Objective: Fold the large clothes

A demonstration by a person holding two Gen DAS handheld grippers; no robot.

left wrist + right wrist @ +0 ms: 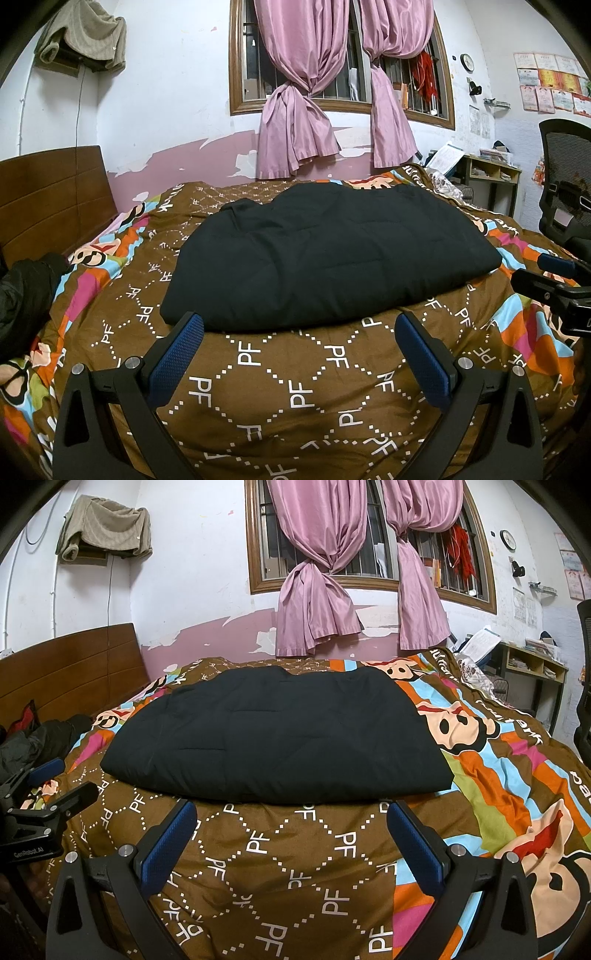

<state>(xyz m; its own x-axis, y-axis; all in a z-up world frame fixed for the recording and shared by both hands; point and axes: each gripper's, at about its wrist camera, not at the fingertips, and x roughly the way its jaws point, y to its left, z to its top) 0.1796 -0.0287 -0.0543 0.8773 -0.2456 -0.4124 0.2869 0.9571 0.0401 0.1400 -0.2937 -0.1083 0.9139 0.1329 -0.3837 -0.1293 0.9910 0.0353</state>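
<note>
A large black padded garment [332,254] lies folded into a broad flat bundle on the brown patterned bedspread [280,387]. It also shows in the right wrist view [277,734]. My left gripper [299,325] is open and empty, hovering just in front of the garment's near edge. My right gripper [290,812] is open and empty, also just short of the near edge. The right gripper shows at the right edge of the left wrist view [554,280]. The left gripper shows at the left edge of the right wrist view [48,786].
A wooden headboard [55,199] stands at the left. Another dark garment [26,295] is heaped by it. A window with pink curtains [317,92] is behind the bed. A black office chair [565,184] and a desk shelf [491,173] stand at the right.
</note>
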